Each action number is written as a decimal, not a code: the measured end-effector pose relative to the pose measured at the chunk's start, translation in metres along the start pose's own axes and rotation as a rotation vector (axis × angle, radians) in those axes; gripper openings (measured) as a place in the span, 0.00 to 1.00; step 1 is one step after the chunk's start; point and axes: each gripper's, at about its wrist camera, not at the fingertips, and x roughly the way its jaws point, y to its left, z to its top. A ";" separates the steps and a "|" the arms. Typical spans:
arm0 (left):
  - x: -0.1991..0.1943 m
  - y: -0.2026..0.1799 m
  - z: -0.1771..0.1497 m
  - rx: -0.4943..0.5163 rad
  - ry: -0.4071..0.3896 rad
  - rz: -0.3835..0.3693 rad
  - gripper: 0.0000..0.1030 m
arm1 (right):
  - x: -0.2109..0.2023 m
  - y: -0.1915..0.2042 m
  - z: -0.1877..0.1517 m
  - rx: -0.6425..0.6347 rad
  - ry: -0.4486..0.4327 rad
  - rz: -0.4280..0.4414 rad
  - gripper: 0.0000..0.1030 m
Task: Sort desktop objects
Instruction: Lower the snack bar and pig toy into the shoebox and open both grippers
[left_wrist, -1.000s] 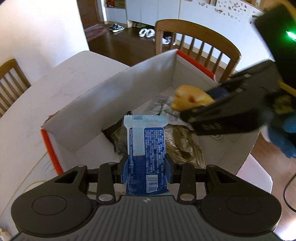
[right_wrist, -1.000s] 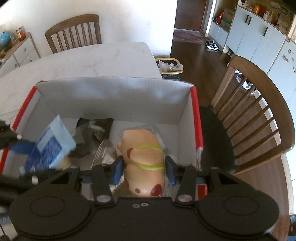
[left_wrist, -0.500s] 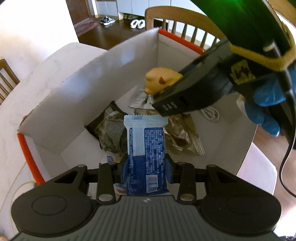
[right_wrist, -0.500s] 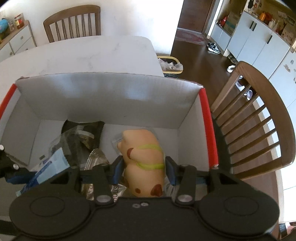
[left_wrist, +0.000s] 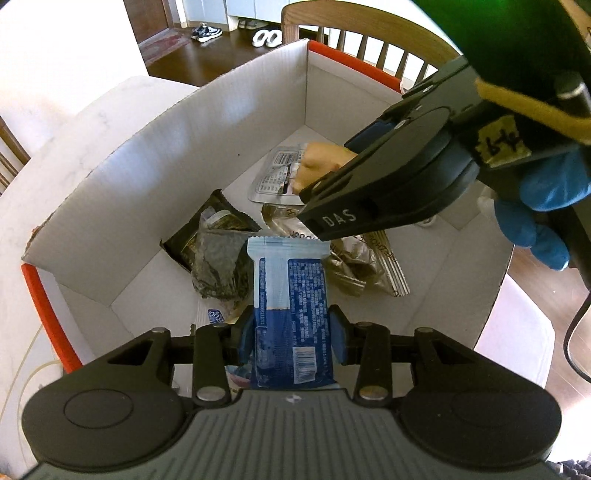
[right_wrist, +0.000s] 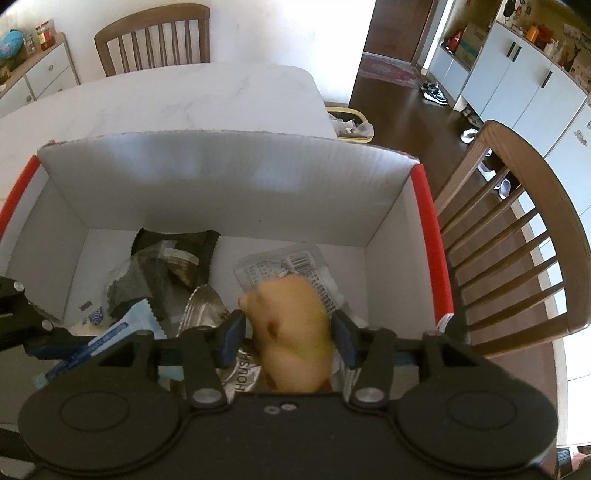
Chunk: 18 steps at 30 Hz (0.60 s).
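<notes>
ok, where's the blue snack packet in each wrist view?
Left wrist: blue snack packet bottom centre, clamped in the left tool.
Right wrist: its crimped end pokes in at lower left.
Shared landmark: black snack bag on the white box floor.

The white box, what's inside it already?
The box holds a black packet, a silver foil packet and a clear printed wrapper. The blue packet and tan toy, each gripped above, cover part of the floor.
</notes>
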 end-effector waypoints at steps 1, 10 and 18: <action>-0.001 0.001 0.001 -0.001 -0.003 0.000 0.43 | -0.002 0.000 0.000 0.001 -0.004 0.003 0.54; -0.019 0.004 -0.008 -0.015 -0.052 0.023 0.62 | -0.024 -0.006 -0.004 0.026 -0.037 0.018 0.61; -0.044 0.002 -0.017 -0.034 -0.107 0.023 0.63 | -0.057 -0.002 -0.007 0.025 -0.087 0.039 0.61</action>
